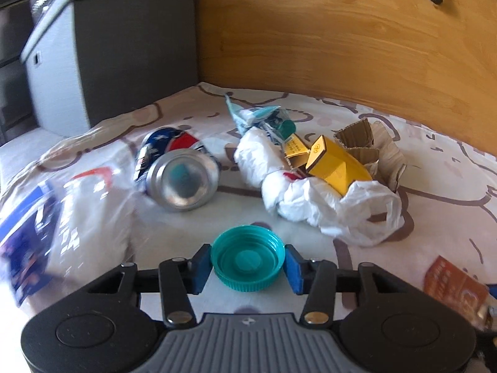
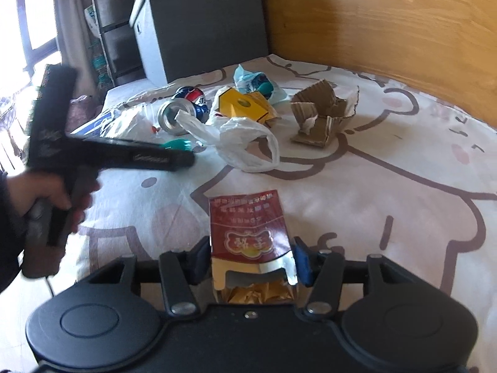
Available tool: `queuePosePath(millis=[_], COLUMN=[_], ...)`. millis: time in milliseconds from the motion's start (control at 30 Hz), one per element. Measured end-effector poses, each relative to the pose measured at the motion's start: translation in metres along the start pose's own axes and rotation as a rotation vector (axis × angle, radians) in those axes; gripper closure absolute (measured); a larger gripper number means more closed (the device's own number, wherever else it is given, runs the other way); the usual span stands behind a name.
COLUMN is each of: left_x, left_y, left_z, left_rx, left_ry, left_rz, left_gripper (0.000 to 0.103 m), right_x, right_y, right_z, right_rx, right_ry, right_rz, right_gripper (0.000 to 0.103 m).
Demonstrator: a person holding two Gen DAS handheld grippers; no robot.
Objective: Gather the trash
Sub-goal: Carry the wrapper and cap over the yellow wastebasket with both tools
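left gripper (image 1: 248,262): black linkage, blue pads, silver rivets, grey ribbed plate | left hand (image 2: 59,195): bare skin, dark sleeve

A teal bottle cap (image 1: 248,258) sits open side up at lower centre of the left wrist view. Above it, a crushed blue-and-red soda can (image 1: 178,172) lies on its side, base toward the camera. To the right: a crumpled white plastic bag (image 1: 326,205), a yellow carton (image 1: 337,168), and torn cardboard (image 1: 366,143). A red snack packet (image 2: 248,233), torn open, fills the right wrist view's lower centre.
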State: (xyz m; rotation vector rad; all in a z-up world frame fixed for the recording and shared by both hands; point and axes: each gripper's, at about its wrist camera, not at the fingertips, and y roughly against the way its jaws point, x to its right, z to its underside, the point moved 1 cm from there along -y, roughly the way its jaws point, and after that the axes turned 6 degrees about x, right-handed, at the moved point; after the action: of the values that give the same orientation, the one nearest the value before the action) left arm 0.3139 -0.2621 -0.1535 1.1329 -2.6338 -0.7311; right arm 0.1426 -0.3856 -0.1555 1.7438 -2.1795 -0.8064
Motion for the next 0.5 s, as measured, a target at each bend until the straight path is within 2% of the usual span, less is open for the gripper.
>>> queuePosePath(millis=[200, 333, 500], left_x=[-0.003, -0.003, -0.003], left_y=[0.045, 0.078, 0.116], left_z=[0.010, 0.015, 0.013], left_rx=[0.013, 0.024, 0.059], left_ry=[0.043, 0.073, 0.096], left_rz=[-0.041, -0.047, -0.069], left_gripper=[0.053, 0.053, 0.053], right_x=[-0.011, -0.013, -0.024], right_y=[0.000, 0.007, 0.025], right_z=[0.003, -0.002, -0.013], right_rx=[0.001, -0.005, 0.035], right_ry=[0.048, 0.022, 0.032], right_rz=[0.051, 0.066, 0.082], right_gripper=[0.049, 0.052, 0.052])
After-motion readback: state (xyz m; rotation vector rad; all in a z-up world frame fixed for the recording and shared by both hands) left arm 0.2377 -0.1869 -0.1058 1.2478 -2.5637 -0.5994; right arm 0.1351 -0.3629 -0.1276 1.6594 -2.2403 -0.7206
